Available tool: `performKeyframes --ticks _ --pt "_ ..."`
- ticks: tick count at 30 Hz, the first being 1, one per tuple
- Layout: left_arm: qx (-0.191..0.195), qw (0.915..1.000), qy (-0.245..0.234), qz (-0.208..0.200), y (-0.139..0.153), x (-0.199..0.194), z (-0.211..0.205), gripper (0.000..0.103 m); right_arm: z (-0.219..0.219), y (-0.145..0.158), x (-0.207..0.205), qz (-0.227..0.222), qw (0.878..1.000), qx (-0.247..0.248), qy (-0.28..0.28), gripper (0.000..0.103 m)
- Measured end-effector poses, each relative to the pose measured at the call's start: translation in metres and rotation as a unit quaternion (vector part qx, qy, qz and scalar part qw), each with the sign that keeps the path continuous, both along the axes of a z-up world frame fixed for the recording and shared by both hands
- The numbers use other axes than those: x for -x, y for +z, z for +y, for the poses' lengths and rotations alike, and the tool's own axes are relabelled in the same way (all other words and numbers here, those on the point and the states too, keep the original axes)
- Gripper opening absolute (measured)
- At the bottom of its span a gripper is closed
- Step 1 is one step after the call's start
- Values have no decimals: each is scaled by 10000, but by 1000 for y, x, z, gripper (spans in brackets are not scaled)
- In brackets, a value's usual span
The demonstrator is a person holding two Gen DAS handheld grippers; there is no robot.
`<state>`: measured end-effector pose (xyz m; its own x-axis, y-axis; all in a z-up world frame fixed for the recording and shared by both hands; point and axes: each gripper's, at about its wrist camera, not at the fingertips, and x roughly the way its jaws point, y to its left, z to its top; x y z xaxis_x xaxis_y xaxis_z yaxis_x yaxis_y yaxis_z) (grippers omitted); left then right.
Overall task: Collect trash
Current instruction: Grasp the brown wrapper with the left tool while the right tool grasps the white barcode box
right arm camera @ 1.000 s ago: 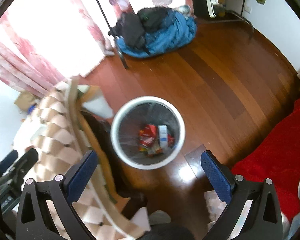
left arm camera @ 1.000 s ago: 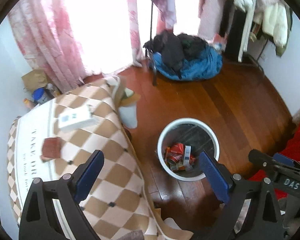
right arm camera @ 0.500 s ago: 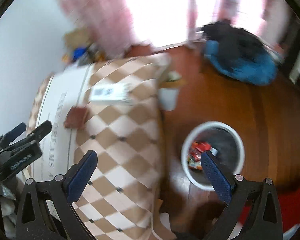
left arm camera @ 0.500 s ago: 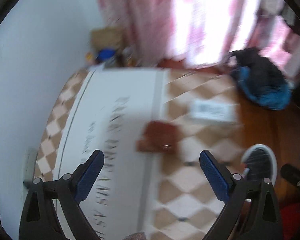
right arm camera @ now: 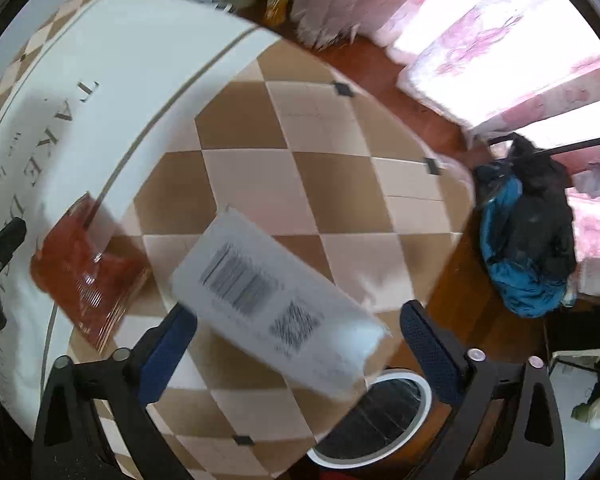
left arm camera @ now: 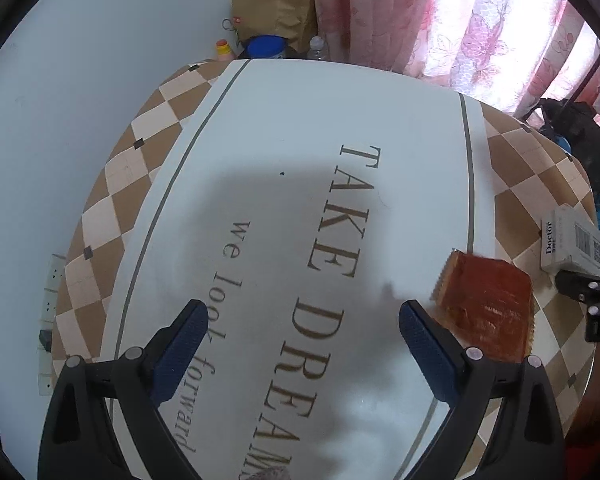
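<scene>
A flat reddish-brown wrapper (left arm camera: 486, 308) lies on the table's cloth (left arm camera: 300, 160), just right of my open, empty left gripper (left arm camera: 302, 334). A white box with a barcode (left arm camera: 576, 242) lies beyond it near the table's right edge. In the right wrist view the white box (right arm camera: 272, 308) lies between the spread fingers of my open right gripper (right arm camera: 298, 344), which hovers above it; the wrapper (right arm camera: 86, 272) lies to its left. The white trash bin (right arm camera: 374, 420) stands on the floor below the table edge.
A paper bag (left arm camera: 276, 16), a blue tub (left arm camera: 266, 46) and bottles stand by the wall behind the table. Pink curtains (left arm camera: 460, 20) hang at the back. A heap of blue and black clothes (right arm camera: 528, 240) lies on the wooden floor.
Both grippers swung from over the bin to over the table. The left now faces the printed cloth beside the wrapper; the right has come down close over the white box.
</scene>
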<state>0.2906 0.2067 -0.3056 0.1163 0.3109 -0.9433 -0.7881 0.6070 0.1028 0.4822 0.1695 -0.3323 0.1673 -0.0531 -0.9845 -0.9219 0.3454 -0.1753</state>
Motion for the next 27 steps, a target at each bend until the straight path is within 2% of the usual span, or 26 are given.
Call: performKeyframes --ticks 1,3,4,5,7,10,12,15,18,19,20,22,23,24,26,27 --pt "2 10000 -19 -3 1 -1 -1 98 1 -5 -4 178 9998 19 -42 87" --pt "16 10000 -56 -33 1 -3 -1 98 -4 -7 -8 333 9992 -46 -212 75" --pt "47 9999 -76 -75 2 -4 -1 98 -7 -7 -12 561 9975 -165 -393 64" --pt "98 9998 -96 -128 2 -5 -1 98 -12 -7 -14 782 9946 -263 -627 64" --pt "282 9990 -149 -310 7 -5 -2 98 -26 -6 -20 837 9897 -343 -1106 62" --pt "505 9957 -247 -737 22 -5 -13 98 -62 -2 -27 1070 9692 -685 -2109 61" --pt "565 9928 -446 -961 30 -13 -24 98 -80 3 -23 1016 9621 -922 -2355 60" --pt "758 9889 -905 -903 23 -39 -39 96 -108 5 -16 887 9509 -1205 -2710 59" --pt "701 9878 -1267 -581 6 -62 -52 96 -126 5 -15 967 9360 -1505 -3032 58" --pt "634 9880 -1316 -503 2 -66 -55 85 -130 5 -14 978 9323 -1568 -3108 58" --pt "551 9885 -1339 -435 -1 -68 -57 70 -132 5 -11 981 9290 -1646 -3167 58" --pt "488 9889 -1354 -358 -4 -69 -60 60 -136 5 -6 939 9259 -1712 -3235 58" --pt "444 9893 -1326 -412 -2 -67 -60 50 -136 4 -1 897 9248 -1743 -3259 58" --pt "381 9899 -1289 -441 1 -65 -60 48 -135 4 3 865 9242 -1764 -3276 58" --pt "331 9904 -1262 -462 4 -62 -59 35 -137 4 8 818 9242 -1791 -3271 58" --pt "322 9904 -1255 -474 5 -61 -58 32 -137 1 8 799 9245 -1795 -3266 58"
